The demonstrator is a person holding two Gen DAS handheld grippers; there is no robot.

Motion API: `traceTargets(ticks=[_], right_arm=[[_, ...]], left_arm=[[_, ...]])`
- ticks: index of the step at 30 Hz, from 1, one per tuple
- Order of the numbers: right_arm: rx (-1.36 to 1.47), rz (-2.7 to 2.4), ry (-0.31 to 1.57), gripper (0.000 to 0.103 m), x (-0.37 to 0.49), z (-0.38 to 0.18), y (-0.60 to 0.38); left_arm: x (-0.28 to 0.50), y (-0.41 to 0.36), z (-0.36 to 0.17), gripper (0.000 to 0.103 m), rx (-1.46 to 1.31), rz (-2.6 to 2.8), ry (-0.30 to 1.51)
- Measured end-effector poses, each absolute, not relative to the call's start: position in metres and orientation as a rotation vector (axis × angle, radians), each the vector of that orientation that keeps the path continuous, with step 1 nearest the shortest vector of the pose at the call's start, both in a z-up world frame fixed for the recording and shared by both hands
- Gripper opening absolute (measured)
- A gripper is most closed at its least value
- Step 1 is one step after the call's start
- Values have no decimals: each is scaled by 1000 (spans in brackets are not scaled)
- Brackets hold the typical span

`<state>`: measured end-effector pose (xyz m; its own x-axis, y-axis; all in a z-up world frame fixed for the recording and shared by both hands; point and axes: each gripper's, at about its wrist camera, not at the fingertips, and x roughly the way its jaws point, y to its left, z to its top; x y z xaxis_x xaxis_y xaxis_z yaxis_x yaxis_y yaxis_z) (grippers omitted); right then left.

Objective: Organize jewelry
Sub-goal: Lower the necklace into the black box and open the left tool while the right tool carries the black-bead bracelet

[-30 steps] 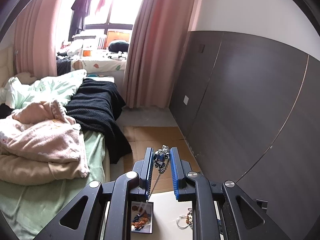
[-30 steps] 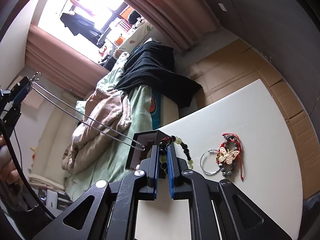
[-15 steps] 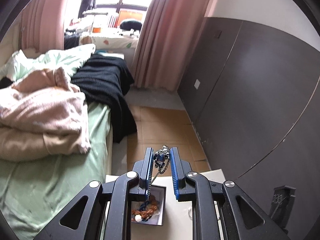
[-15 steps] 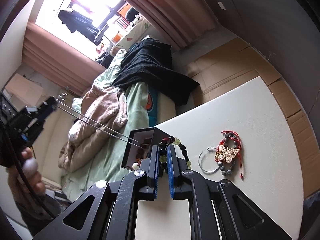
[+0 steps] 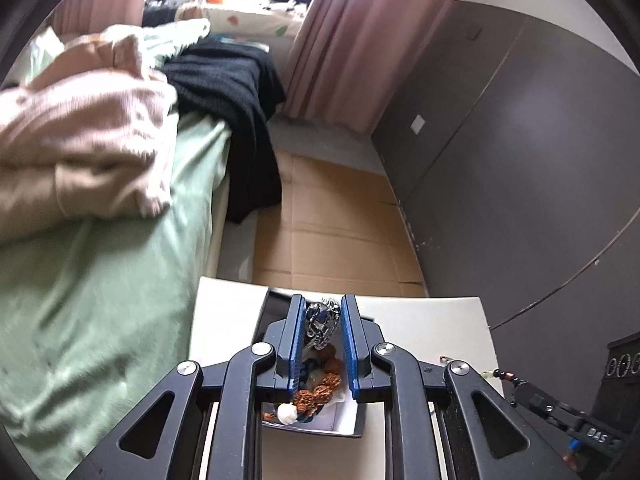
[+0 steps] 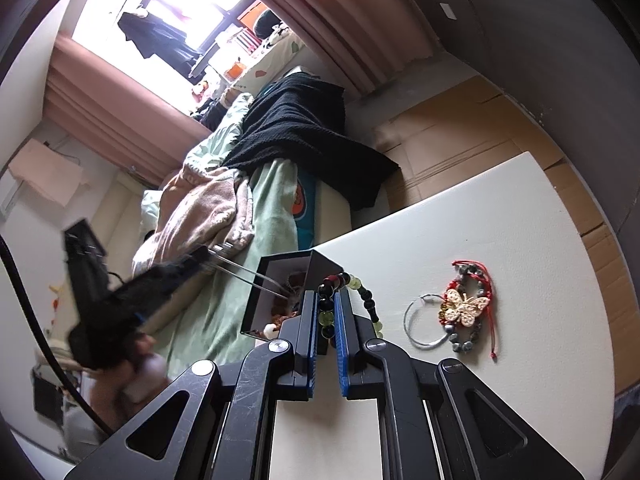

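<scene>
**A:** What is the silver chain necklace (image 5: pixel 320 326) like to hold?

**B:** I judge it light, limp and slippery. My left gripper (image 5: pixel 321 320) jaws are pinching its bunched pendant end, the firmest spot, while the chain is trailing down into the open black box (image 6: pixel 280 280) on the white worktop (image 6: pixel 500 240).

**A:** And your other hand?

**B:** My right gripper (image 6: pixel 327 312) jaws are pressing on a beaded bracelet (image 6: pixel 360 292) of hard green and dark beads, just beside the box. Both grippers are tilting downward, the left one directly above the box.
</scene>
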<state>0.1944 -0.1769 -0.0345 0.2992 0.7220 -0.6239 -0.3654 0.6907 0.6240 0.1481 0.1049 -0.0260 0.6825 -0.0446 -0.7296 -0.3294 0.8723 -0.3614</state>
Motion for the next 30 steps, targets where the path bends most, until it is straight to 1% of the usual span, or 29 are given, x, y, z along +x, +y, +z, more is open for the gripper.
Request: traceTargets(ticks=[3,5,6,7,11,13,20,21,22,25,26,27,28,29,30], right_arm=[[396,749,1040,10,195,-38,-171],[406,755,1039,10,195,-41,-167],[410,759,1039,10,195,-42,-164],[416,769,1034,10,195,-43,-160],[430,808,1012,10,192,-43,-144],[447,830,1001,10,190,-43,-135],[462,869,966,10,183,-46,-98],[456,874,959,10,182,-46,-93],[452,875,952,10,182,-45,-89],[459,884,910,11,182,-42,-75],[463,918,886,13,182,-41,-68],[455,947,901,32,182,-42,-61],[439,960,932,57,182,-45,-54],[433,955,946,64,181,-48,-52],[433,934,942,65,180,-51,-54]], left_arm=[[144,112,-48,21,-591,121,809],[136,117,-55,30,-620,135,797],[127,119,-57,40,-633,146,773],[122,121,-58,48,-640,155,761],[108,134,-50,55,-658,154,744],[106,139,-47,67,-649,150,744],[99,157,-47,70,-670,149,748],[96,159,-45,74,-663,156,742],[95,160,-43,80,-661,160,737],[89,168,-41,88,-688,163,715],[87,170,-41,88,-696,164,710],[86,172,-40,88,-705,162,705],[86,173,-40,88,-707,160,705],[86,173,-40,88,-706,159,708],[86,172,-41,88,-702,156,712]])
